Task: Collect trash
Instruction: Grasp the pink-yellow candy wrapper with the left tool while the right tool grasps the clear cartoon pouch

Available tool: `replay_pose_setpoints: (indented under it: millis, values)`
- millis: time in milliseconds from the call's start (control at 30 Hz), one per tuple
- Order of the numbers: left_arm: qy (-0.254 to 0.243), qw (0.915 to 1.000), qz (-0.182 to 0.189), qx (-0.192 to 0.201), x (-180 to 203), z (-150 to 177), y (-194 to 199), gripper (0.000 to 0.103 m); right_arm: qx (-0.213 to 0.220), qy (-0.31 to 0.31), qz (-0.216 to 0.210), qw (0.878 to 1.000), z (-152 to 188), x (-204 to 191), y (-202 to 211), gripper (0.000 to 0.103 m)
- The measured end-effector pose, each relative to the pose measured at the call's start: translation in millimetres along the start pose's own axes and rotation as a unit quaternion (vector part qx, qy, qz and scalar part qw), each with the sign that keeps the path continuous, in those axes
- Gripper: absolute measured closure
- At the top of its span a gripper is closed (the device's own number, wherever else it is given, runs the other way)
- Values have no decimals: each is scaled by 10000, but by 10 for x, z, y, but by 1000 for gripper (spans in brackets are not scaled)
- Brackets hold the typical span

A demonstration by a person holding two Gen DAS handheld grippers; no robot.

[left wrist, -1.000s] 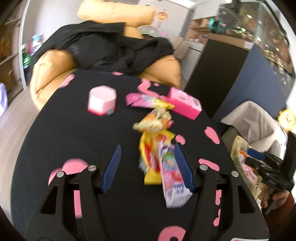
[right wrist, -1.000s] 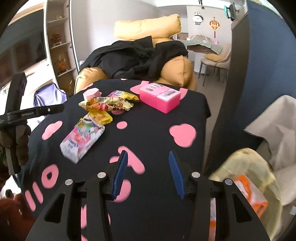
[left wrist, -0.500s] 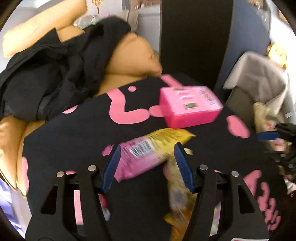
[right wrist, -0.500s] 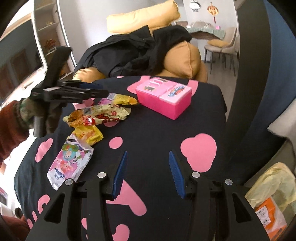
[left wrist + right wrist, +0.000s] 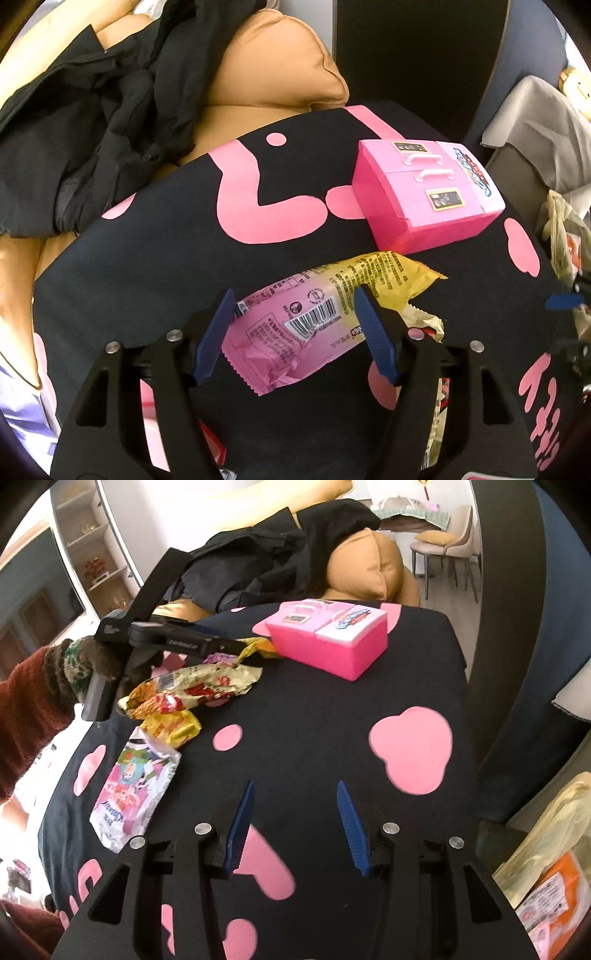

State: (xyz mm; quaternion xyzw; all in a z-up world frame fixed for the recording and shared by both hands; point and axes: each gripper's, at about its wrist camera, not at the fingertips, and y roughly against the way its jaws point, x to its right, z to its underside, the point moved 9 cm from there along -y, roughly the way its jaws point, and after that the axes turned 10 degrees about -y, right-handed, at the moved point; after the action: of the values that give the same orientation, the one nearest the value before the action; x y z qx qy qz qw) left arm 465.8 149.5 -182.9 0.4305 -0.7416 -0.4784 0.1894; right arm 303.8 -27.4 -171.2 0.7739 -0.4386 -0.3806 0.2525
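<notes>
The left tongs [image 5: 291, 328] hang low over a black surface [image 5: 155, 258] printed with pink shapes, their blue pads [image 5: 373, 332] widening at this moment. A pink and yellow snack wrapper [image 5: 317, 314] lies flat between them at the lower middle of the left view, barcode side up. Neither pad presses on it, so it rests loose on the cloth. Just beyond the wrapper, toward the upper right of that frame, sits a pink toy box [image 5: 428, 195] with two small white handles. A black jacket [image 5: 92, 122] is heaped over a tan cushion [image 5: 273, 66] at the upper left.

In the right view the right tongs [image 5: 295, 823] are spread apart with nothing between them, over bare cloth at the lower middle. The other tongs show at the upper left of this frame, held by a gloved hand [image 5: 92, 661] coming out of a rust-red sleeve [image 5: 26, 716]. Below them lies a heap of rubbish: a crumpled yellow and red wrapper [image 5: 195, 690], a small yellow packet [image 5: 173, 727] touching it, and nearer the left edge a white and pink packet [image 5: 133, 794] lying apart from the rest. At the lower right corner, off the surface's edge, a thin yellowish plastic bag [image 5: 550, 838] holds an orange packet [image 5: 557, 893].
</notes>
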Motion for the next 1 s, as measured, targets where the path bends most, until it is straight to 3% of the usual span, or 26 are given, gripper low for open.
replay_pose_setpoints:
  millis: [100,267,400,467,600,700,1000]
  values:
    - [110,9999,-21,-45,20,18,27,41,32,88,-41,9999,54,-107,76,59]
    - [103,9994,-344,-21,185,216,162,65,98,115,-20,9999,146,-163,233,59]
    - [521,9984,-145,147,367,487,435,73,169,-10,-19,9999,200,-147,355,59]
    - [687,9971,-113,302,432,604,595,83,221,-19,-4,9998,222,-167,409,59]
    - [1236,9890,-295,757,445,849,1049,84,188,38,29,9998,297,-316,423,59]
    - [1781,9772,-458,1057,420,1110,1411,84,107,137,-71,9998,378,-526,370,59]
    - [2662,9516,-668,1382,447,1916,1905,83,-135,647,-292,9974,700,-1234,250,59]
